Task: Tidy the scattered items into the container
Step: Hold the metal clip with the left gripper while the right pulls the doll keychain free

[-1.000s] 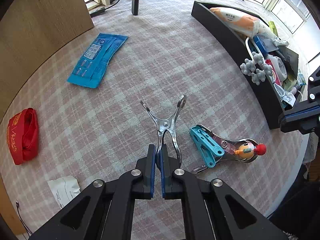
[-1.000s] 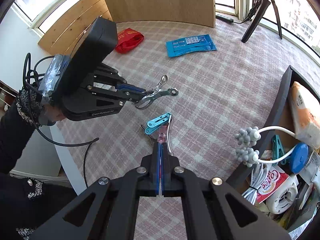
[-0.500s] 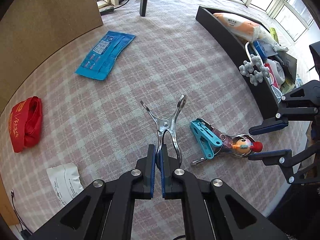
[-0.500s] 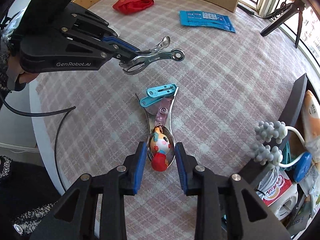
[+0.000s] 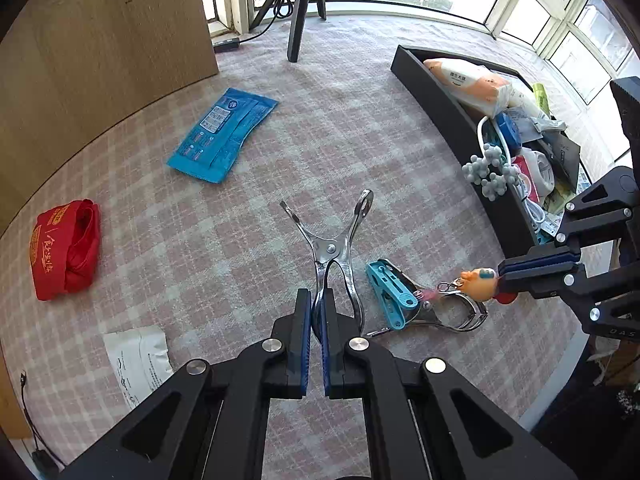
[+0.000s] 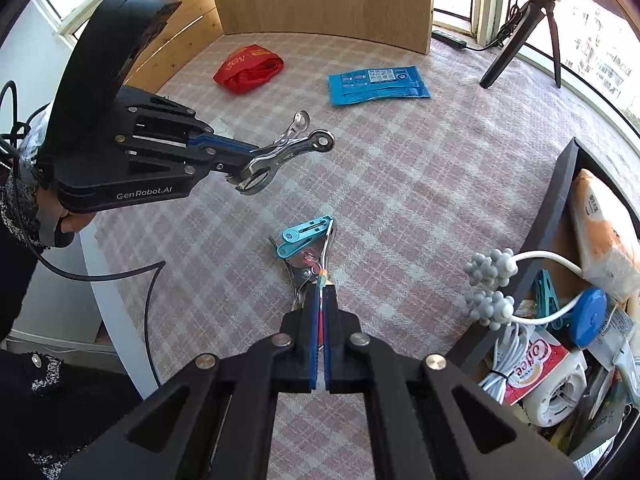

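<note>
While left tongs (image 5: pixel 315 312) clamp steel clip (image 5: pixel 334 240) aloft | right tongs (image 6: pixel 320 300) pinch doll keychain (image 5: pixel 478 279).

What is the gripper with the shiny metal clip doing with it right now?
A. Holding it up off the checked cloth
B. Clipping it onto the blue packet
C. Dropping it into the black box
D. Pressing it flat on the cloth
A: in the right wrist view, the left gripper is shut on the metal clip, which hangs clear above the checked cloth, away from the black box.
</note>
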`<action>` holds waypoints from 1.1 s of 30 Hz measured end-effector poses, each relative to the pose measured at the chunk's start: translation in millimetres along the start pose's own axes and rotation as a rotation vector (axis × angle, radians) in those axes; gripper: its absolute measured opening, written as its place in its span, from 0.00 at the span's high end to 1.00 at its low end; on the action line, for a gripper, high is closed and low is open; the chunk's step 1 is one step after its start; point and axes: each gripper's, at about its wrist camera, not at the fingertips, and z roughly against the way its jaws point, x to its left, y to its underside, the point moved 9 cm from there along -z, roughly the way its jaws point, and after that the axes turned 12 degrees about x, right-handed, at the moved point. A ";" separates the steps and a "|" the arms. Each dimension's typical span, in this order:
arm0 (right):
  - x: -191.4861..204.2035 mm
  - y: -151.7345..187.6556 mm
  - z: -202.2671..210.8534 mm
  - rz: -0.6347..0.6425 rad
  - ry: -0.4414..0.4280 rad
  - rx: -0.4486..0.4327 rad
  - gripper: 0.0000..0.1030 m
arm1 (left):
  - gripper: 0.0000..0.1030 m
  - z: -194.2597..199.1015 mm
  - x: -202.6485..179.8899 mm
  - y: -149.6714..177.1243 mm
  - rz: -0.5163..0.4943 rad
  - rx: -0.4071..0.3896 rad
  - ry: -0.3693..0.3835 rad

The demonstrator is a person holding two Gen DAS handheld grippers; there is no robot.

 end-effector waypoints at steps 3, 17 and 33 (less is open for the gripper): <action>-12.9 -0.8 15.8 -0.047 0.001 -0.045 0.99 | 0.96 11.9 -12.7 -10.7 -0.021 -0.037 0.009; 39.9 7.1 -52.1 0.148 0.089 0.093 0.60 | 0.96 17.4 -29.2 -15.4 -0.030 -0.053 0.015; 27.2 -0.9 -38.4 0.073 0.039 0.062 0.75 | 0.96 20.2 -7.3 4.2 0.045 -0.060 0.022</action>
